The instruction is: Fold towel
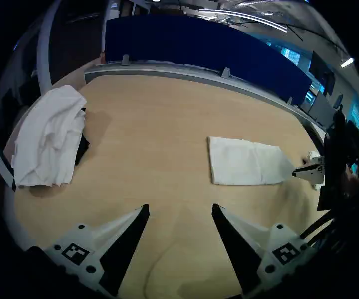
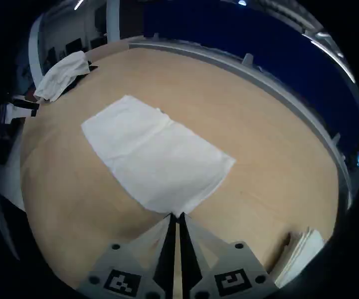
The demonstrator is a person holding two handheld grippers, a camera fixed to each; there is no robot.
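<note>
A white towel (image 2: pixel 154 154) lies flat on the wooden table (image 2: pixel 259 129), folded to a long rectangle. My right gripper (image 2: pixel 175 218) is shut at its near corner, and the cloth's tip runs in between the fingertips. In the left gripper view the same towel (image 1: pixel 244 162) lies right of centre, with the right gripper (image 1: pixel 306 173) at its far right corner. My left gripper (image 1: pixel 180 207) is open above bare table (image 1: pixel 154 129), apart from the towel, with nothing between its fingers. It also appears far off as the left gripper (image 2: pixel 22 107) at the table's left edge.
A heap of crumpled white towels (image 1: pixel 50 134) lies at the table's left end, also seen as the heap (image 2: pixel 62 74). A stack of folded white cloths (image 2: pixel 301 254) sits by the near right edge. A blue partition (image 1: pixel 204 47) runs behind the table.
</note>
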